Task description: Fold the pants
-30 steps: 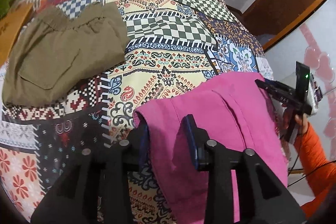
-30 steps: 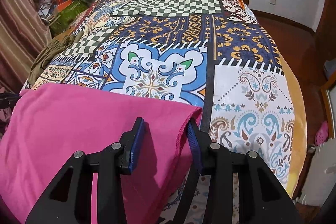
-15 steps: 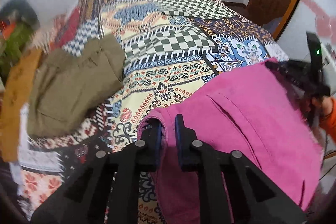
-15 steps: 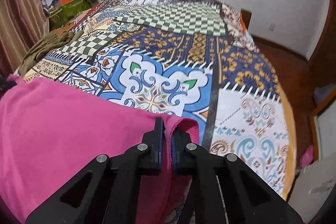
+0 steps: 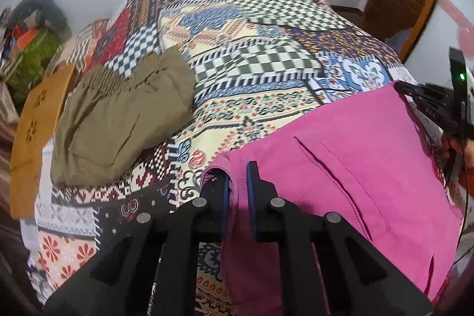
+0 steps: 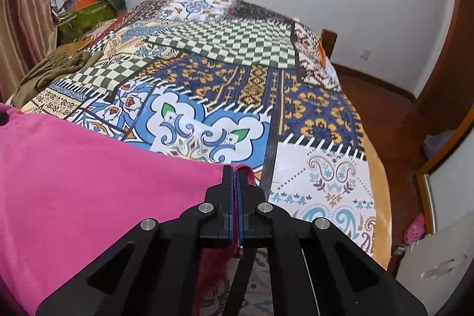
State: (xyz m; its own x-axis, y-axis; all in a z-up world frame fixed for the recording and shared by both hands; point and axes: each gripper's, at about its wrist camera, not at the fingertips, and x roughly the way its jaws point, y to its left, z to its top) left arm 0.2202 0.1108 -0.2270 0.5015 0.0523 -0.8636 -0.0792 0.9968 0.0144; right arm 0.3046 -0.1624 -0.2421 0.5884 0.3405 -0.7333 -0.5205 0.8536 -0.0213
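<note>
Bed [image 6: 311, 108] with its patchwork cover stretches bare beyond both jaws, where a second ago they stood wide; now both are clamped on the pink pants [image 5: 340, 168]. The left gripper [image 5: 237, 188] pinches one corner, the right gripper [image 6: 236, 182] the frayed corner opposite. Olive pants [image 5: 118, 120] lie well left of the left jaws.
</note>
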